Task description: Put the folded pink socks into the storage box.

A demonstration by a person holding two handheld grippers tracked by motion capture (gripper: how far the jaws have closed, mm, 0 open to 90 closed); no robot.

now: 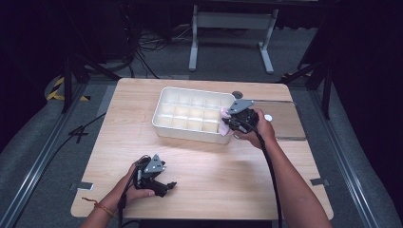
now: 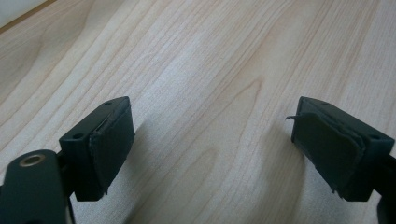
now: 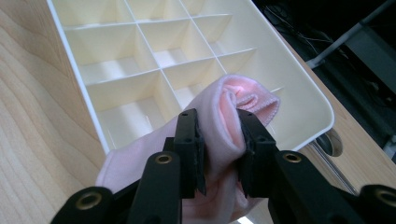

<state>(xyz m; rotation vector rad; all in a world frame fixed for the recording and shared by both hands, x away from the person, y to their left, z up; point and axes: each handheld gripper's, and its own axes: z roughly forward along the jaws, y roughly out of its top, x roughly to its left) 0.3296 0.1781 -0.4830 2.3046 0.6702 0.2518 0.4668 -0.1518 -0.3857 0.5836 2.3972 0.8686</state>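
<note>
pink cloth (image 3: 224, 135) pinched by right tool (image 3: 219, 149) over tray (image 3: 303, 93); left tool (image 2: 212, 140) spread.

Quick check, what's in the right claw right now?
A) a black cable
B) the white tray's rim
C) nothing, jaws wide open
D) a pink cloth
D: in the right gripper view the right claw has its jaws pressed on a bunched pink cloth, held over the near end of the divided white tray.
</note>
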